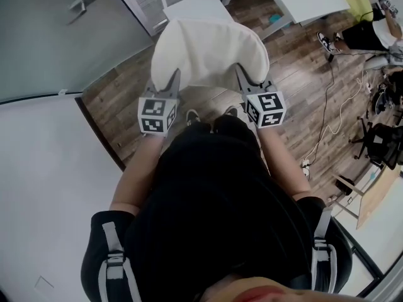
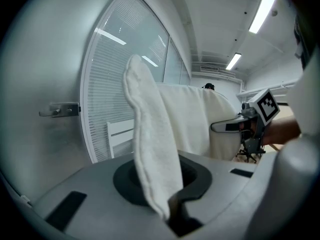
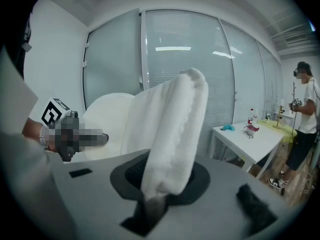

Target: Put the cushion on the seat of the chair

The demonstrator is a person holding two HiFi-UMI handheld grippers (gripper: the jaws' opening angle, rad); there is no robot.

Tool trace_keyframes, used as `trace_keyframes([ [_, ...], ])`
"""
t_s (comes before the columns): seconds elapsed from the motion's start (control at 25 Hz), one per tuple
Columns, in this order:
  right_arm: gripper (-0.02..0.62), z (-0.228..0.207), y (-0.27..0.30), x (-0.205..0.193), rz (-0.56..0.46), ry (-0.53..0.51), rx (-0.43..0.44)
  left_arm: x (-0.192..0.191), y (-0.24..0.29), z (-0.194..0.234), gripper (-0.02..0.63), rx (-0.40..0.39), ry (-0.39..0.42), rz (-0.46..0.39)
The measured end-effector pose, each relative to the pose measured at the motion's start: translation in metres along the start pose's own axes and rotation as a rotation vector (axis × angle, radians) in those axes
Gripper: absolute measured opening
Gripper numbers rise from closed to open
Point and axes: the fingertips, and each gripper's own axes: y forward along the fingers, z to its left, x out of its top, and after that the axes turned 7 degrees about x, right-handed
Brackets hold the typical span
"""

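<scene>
The person stands facing a white chair [image 1: 192,6], with the cushion [image 1: 208,50] held up in the air between both hands and not yet on the seat. It is a pale, fluffy cushion, stretched side to side. Its far edge reaches the near edge of the chair seat, and the rest hangs over the wood floor [image 1: 123,99].

The left tool [image 1: 174,75] is clenched on the cushion's left edge. In the left gripper view the fabric rises out of the narrow slot between the jaws as a thick white fold. The right tool [image 1: 241,73] grasps the opposite edge the same way, its jaws pinched tight on the pile where the cushion bunches upward. Both tools point forward and somewhat down, each with its marker cube toward the person's body.

Behind the chair runs a glass wall with closed blinds [image 3: 186,59]. To the right stands a white counter [image 3: 252,136] carrying a few small things too small to name, and beside it another person [image 3: 302,121] is on their feet. Cables [image 1: 327,109] trail across the floor on that side.
</scene>
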Motion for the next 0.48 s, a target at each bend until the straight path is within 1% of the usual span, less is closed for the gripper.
trace_keyframes([
  [0.24, 0.063, -0.034, 0.007, 0.004, -0.015, 0.004, -0.005, 0.014, 0.029, -0.009, 0.054, -0.004, 0.008, -0.005],
  [0.48, 0.063, -0.080, 0.019, 0.014, -0.022, -0.003, 0.027, 0.034, 0.069, -0.021, 0.054, 0.027, 0.002, 0.000],
])
